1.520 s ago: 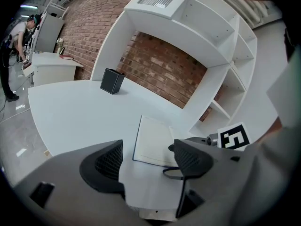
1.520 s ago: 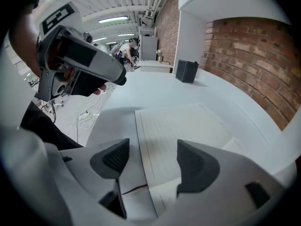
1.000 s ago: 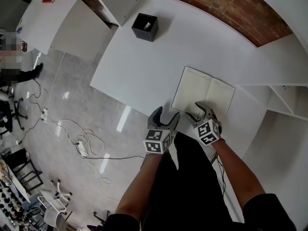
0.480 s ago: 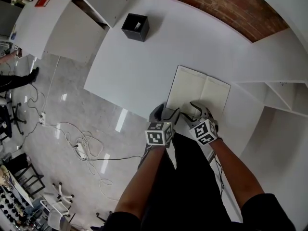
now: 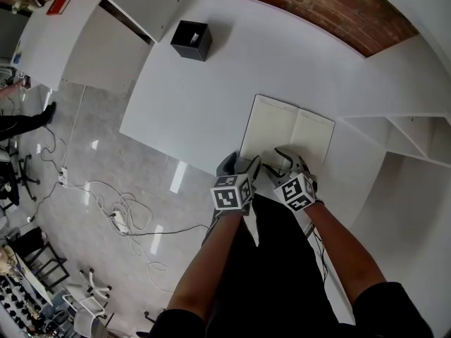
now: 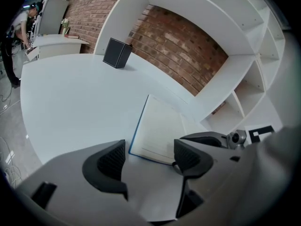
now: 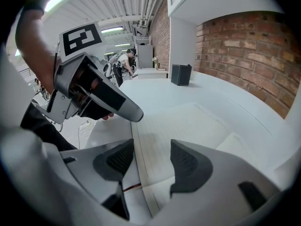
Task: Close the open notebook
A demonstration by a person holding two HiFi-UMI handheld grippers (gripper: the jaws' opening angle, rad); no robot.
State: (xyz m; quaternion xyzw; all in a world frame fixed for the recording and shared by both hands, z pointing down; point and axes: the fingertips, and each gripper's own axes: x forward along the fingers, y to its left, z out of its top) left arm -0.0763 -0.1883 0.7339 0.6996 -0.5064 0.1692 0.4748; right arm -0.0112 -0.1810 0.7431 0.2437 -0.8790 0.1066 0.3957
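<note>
While hovering open and empty at the near bench (image 5: 211, 97) edge, facing the notebook (image 5: 285, 132) spine end-on: left gripper (image 5: 238, 164) fingers by the left cover corner, right gripper (image 5: 285, 157) over the near edge.

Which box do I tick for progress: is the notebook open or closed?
Open. The notebook lies spread flat on the table, both pages facing up, the centre fold showing between them.

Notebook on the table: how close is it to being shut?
Nothing is done yet: the notebook lies flat open on the white table. In hand: the left gripper and right gripper are at its near edge, jaws apart, gripping nothing. Left to do: catch one cover and fold it over.
</note>
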